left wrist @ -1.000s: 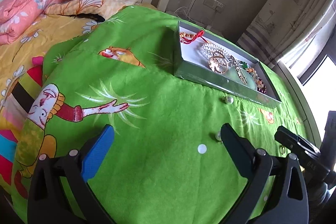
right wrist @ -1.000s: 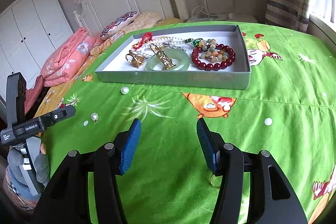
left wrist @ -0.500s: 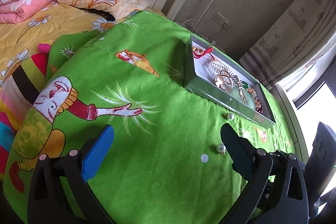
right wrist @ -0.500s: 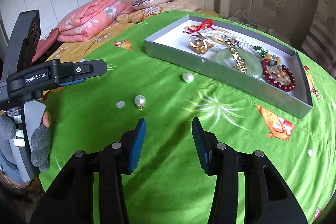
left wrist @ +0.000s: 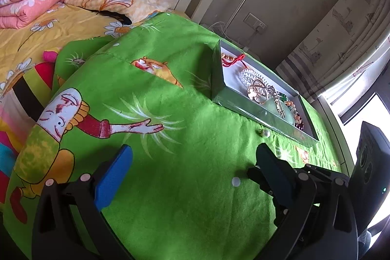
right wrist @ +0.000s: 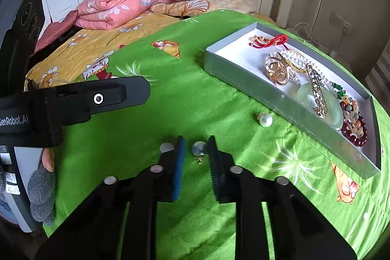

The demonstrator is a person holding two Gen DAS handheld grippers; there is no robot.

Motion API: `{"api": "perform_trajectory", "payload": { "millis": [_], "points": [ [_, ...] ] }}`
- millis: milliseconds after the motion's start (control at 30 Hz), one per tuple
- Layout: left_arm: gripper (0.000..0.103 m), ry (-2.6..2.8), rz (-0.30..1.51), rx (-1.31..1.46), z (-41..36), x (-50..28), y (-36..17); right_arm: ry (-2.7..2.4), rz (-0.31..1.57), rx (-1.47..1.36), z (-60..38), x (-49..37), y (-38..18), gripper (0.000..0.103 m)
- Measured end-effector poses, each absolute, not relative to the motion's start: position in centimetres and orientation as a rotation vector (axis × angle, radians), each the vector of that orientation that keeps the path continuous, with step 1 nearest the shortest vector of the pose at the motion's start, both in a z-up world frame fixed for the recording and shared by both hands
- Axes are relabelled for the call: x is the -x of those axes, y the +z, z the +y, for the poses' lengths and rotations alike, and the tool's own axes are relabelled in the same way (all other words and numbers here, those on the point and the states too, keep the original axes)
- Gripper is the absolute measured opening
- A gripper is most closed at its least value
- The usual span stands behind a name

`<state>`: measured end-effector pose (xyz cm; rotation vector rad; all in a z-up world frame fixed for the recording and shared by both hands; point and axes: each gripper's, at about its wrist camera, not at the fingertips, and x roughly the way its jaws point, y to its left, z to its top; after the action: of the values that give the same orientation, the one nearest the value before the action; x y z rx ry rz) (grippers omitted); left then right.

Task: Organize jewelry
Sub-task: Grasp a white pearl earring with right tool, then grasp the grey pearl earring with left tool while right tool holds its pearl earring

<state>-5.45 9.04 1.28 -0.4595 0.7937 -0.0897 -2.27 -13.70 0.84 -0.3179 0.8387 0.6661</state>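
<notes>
Green blanket (right wrist: 170,101): spread over the bed, bearing everything below.

Grey box (right wrist: 243,82): open, white-lined, on the blanket; my landmark for the rest.

Left claw (left wrist: 195,152): mine, well in front of the box's long near wall, jaws wide apart, nothing but blanket between them.

Right claw (right wrist: 196,145): mine, near the front of that same wall, pitched down at the blanket, jaws closing and drawn in tight on a pearl.

Jade bangle (right wrist: 326,104): inside the box, toward its right end, a gold piece lying across it.

Red bead bracelet (right wrist: 355,135): inside the box, at the far right end, beside the bangle.

Second pearl earring (right wrist: 265,119): loose on the blanket, just outside the box's near wall.

Pearl earring (right wrist: 199,148): on the blanket a little further out from that wall, between my right claw's pads, its gold post pointing back toward me.

Step in hand, as I judged it: pinching up the first of two stray earrings.

Next move called for: a gentle lift without easing the pinch, since a round pearl could squirt out; then carry over the near wall, lower onto the lining, release.
</notes>
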Motion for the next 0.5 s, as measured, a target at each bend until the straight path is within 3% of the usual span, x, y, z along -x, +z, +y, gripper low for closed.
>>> {"api": "perform_trajectory", "payload": {
  "millis": [500],
  "points": [
    [0.100, -0.035, 0.832, 0.336, 7.3, 4.9, 1.2, 0.438, 0.776, 0.002, -28.5, 1.8, 1.9, 0.014]
  ]
}}
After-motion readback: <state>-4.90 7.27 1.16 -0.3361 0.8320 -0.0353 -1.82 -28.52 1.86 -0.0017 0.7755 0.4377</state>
